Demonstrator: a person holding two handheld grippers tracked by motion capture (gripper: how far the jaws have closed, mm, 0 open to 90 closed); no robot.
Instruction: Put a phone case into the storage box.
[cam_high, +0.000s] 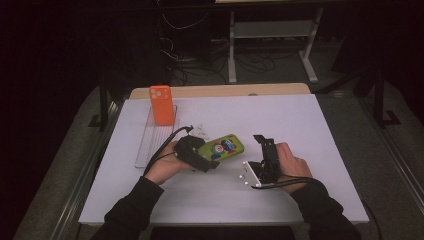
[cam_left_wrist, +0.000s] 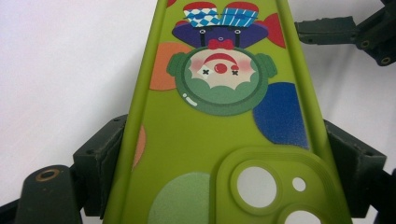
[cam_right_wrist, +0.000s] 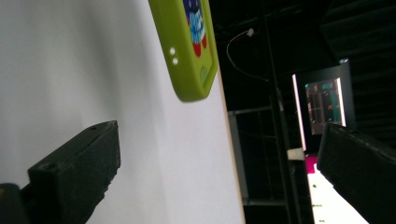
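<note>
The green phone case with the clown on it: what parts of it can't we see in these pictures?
- High view: the camera end of the green phone case is hidden by the left gripper clamped on it.
- Left gripper view: both ends of the case are cut off by the picture's top and bottom edges.
- Right gripper view: the case runs off the top edge; its clown picture is seen edge-on, too thin to read.
</note>
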